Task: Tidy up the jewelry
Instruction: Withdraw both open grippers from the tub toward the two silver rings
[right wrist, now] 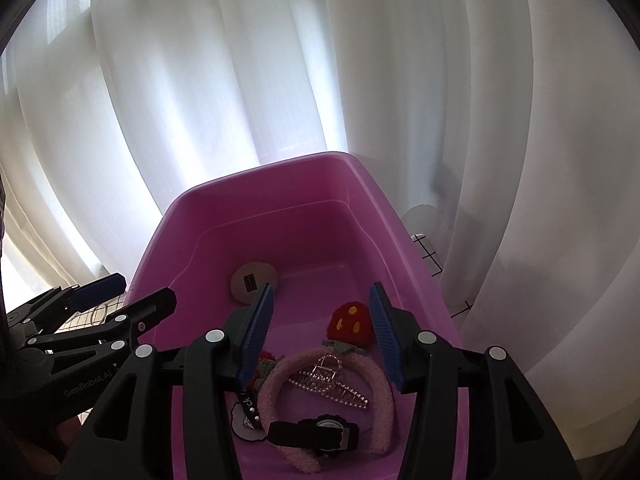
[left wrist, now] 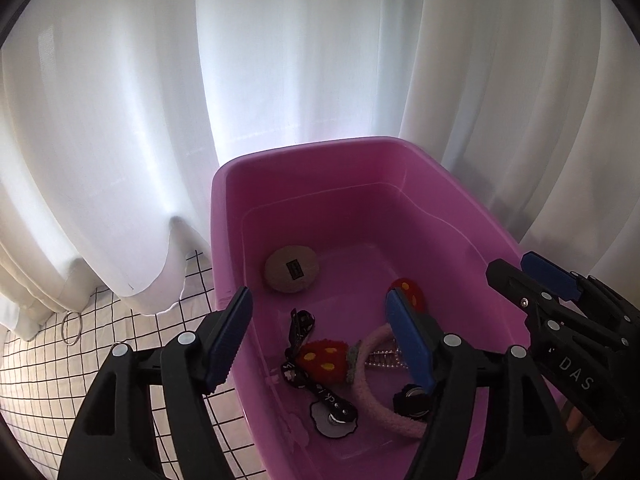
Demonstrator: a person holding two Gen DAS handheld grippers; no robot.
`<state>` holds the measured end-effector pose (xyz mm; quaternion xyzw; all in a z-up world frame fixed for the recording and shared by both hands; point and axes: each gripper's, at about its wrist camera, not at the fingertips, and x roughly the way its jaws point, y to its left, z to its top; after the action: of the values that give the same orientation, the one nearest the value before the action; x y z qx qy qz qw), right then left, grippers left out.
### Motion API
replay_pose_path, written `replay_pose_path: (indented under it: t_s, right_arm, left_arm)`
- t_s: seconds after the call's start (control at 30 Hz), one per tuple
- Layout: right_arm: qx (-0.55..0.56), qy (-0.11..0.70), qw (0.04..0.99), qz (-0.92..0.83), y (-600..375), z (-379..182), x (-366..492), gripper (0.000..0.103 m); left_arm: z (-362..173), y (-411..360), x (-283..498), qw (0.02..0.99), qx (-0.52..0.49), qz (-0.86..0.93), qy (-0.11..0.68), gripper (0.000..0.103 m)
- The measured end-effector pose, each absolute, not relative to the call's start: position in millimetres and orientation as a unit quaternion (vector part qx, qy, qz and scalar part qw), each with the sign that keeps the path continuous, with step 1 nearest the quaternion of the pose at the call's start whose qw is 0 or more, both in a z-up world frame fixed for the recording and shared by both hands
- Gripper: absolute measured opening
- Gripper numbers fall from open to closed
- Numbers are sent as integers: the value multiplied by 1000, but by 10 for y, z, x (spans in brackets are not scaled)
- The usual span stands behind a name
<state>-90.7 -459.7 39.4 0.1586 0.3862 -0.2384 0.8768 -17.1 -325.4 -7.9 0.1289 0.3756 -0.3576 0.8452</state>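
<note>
The fuzzy pink headband [right wrist: 320, 392] lies in the pink bin [right wrist: 280, 216], below and between the right gripper [right wrist: 324, 336] pads, with a black watch [right wrist: 316, 434] across it. Both the right and left gripper [left wrist: 320, 340] tilt downward over the bin, jaws parted, gripping nothing.

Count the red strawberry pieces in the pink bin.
2. One strawberry lies near the bin's middle by the black strap; the other sits farther right, beyond the pink headband. More may be hidden behind the grippers.
</note>
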Motion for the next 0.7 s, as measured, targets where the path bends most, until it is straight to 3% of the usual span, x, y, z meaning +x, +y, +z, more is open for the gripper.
replay_pose_path:
  t_s: [0.2,0.33,0.7]
  right_arm:
    - [167,385,877,-234,-4563,422,-941,48]
    - [173,378,881,-226,-4505,463,-955,56]
    - [172,368,892,-198,-4272,629,-958,62]
  left_arm:
    - [-22,-3172,-182,852,121,-350,370,74]
    - [51,-3080,-216,858,113,-346,361,80]
    - [244,-2755,-241,879,87,-318,345,90]
